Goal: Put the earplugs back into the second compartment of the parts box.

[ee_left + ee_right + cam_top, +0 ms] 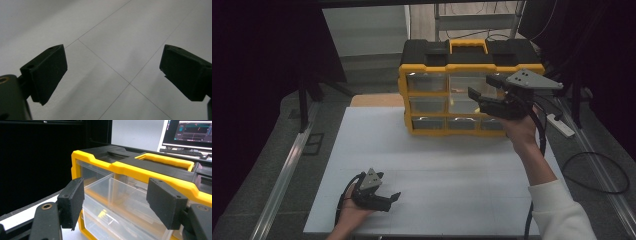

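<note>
A yellow and black drawer organizer stands at the back of the white table. My right gripper hovers in front of its upper right drawers, jaws apart. In the right gripper view, the right gripper is open, and a clear plastic drawer sticks partly out of the organizer's top row just beyond the pads, which do not press on it. My left gripper rests low near the table's front left. In the left gripper view, the left gripper is open over bare white tabletop.
A power strip and a looped cable lie on the floor to the right. A metal rail runs along the left side. A lit monitor stands behind the organizer.
</note>
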### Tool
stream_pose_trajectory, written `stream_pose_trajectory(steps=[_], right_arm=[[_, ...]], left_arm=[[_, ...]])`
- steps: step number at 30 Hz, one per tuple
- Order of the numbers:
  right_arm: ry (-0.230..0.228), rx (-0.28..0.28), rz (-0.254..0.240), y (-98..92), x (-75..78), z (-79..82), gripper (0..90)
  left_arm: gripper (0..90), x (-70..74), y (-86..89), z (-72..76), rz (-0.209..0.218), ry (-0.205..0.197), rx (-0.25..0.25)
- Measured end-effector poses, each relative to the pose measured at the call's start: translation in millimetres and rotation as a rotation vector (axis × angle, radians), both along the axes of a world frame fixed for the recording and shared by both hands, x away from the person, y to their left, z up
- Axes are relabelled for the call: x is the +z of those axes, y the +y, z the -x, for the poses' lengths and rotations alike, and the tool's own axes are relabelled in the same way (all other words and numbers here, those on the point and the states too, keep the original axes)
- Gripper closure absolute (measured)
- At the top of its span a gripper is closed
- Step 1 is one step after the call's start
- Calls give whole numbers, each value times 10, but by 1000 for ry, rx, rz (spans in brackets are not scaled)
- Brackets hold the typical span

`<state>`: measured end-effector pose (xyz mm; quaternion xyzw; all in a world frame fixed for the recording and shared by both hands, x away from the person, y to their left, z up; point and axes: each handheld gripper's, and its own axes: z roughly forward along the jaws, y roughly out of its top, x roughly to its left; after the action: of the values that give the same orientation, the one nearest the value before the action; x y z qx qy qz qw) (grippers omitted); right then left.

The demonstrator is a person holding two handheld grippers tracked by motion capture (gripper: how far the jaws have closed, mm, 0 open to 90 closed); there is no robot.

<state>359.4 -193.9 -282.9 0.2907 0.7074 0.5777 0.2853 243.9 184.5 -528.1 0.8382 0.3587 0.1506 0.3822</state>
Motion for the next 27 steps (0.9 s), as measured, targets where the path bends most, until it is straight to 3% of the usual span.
stream_pose_trajectory(steps=[11,23,27], right_arm=[[-16,41,-11,-88,-29,211,292],[-49,106,-67,-301,-96,715,291],[-46,114,-36,-401,-211,924,288]], left_arm=[[77,7,23,26,0,-1,9],[78,12,58,78,10,-12,11],[78,21,58,87,16,-20,11]])
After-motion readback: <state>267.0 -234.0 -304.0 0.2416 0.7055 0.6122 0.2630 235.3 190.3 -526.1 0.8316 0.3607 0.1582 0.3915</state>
